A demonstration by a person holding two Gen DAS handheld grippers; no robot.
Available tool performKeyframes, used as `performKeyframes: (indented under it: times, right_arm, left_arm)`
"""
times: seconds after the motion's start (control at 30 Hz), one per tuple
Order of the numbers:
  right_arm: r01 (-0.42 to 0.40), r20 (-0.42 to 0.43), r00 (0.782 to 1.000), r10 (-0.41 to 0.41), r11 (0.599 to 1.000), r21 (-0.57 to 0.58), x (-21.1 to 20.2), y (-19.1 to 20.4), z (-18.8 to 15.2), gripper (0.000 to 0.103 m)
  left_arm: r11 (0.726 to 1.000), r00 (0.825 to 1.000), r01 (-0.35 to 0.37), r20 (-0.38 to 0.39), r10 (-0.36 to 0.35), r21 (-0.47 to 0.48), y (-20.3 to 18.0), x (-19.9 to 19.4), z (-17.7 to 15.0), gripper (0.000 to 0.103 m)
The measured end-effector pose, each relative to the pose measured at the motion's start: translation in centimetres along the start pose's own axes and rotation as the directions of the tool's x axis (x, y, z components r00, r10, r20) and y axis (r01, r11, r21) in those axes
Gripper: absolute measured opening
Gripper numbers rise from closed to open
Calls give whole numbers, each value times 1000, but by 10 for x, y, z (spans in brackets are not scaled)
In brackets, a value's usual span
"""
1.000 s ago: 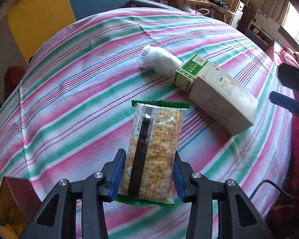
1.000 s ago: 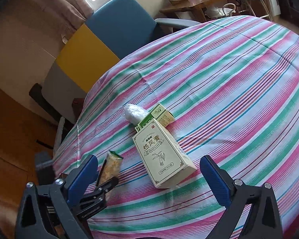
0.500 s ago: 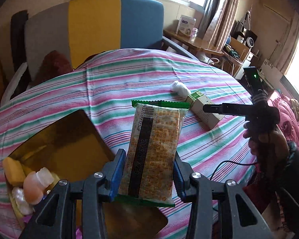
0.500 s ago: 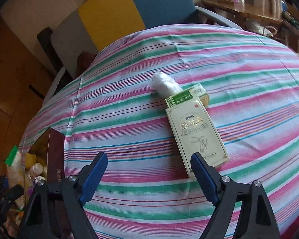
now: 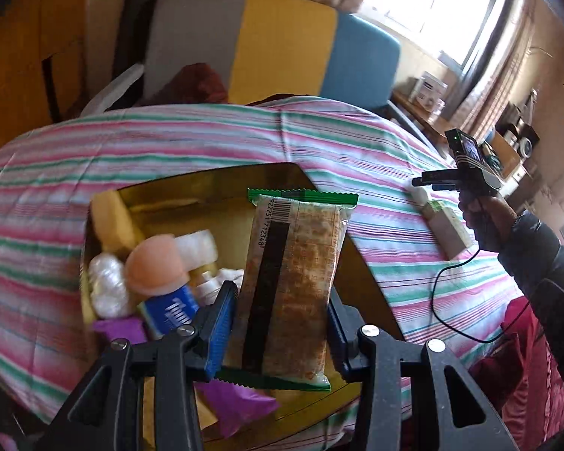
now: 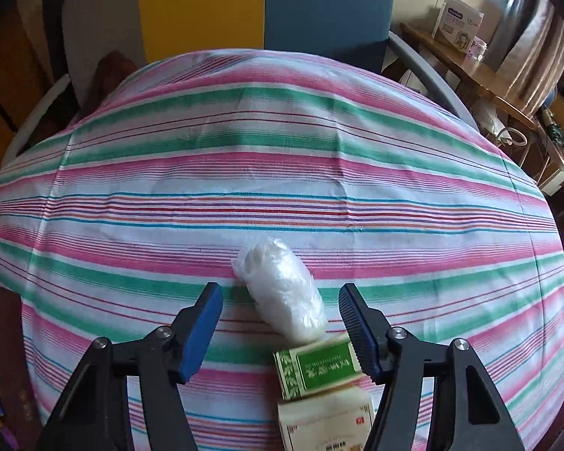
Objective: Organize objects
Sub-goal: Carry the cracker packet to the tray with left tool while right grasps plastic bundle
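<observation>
My left gripper [image 5: 280,323] is shut on a cracker packet [image 5: 293,282] with green ends and holds it above a gold-lined box [image 5: 206,188] that holds several small items. My right gripper [image 6: 280,323] is open over the striped tablecloth [image 6: 244,188], its jaws on either side of a white plastic-wrapped bundle [image 6: 282,293]. A small green box [image 6: 316,368] and a larger cream box [image 6: 327,421] lie just below the bundle. The right gripper also shows in the left wrist view [image 5: 421,182], held by a hand.
In the box lie a peach-capped blue bottle [image 5: 158,274], a white bundle [image 5: 107,285], a yellow block [image 5: 112,221] and purple wrappers [image 5: 237,406]. A grey, yellow and blue chair [image 6: 206,7] stands behind the table. A wooden desk [image 6: 481,71] is at the right.
My left gripper carried the cracker packet left until it hangs over the open box. My right gripper moved forward and down to straddle the white bundle.
</observation>
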State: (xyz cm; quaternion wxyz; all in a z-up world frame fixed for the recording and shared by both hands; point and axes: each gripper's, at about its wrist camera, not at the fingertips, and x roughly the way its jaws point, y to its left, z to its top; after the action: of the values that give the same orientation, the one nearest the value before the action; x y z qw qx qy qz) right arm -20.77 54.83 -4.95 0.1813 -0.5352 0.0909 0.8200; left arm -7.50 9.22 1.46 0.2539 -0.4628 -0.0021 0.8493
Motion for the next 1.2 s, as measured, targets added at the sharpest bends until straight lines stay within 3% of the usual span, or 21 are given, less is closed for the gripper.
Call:
performKeyframes:
  times: [0.07,0.1,0.13,0.33,0.5,0.7,0.93,1.07,1.2]
  right_arm:
    - [29,-43,999,-30,999,-16,17,4,6,61]
    - [38,-59,997,-40,999,-21,23,5,7,45]
    - [48,-76,996,-49,998,-27,30,6,7,36]
    - [58,-49,997,-63,994,-88,20,18,0,34]
    - [-59,37,997,64,990,-126,-26,40,-19,34]
    - [-211,43,974,222,960,-183,-59,80,-80,35]
    - [-250,1,966,258,936,-247,-54,102,-137,34]
    - [-258,0,964,267,932,-254,-46,101,-142,35]
    - [-269,2,961,278,932,-244,-40,97,-143,34]
  left_arm:
    - [999,1000,-18,1,18,-32,12,-2,-4,44]
    - [999,1000,-25,4,25,-48,18,-4,-5,44]
    - [998,999,-32,7,33,-62,23,-4,-6,44]
    - [986,999,-45,4,46,-160,48,-1,-11,44]
    - [985,1000,-22,17,25,-172,48,-1,-12,44]
    - [983,1000,29,13,-28,-183,38,10,-6,44]
    - [975,999,36,-3,-38,-219,27,20,6,44]
    - [965,999,28,-14,-33,-261,23,35,24,44]
    - [950,997,-6,-77,-19,-312,24,60,37,44]
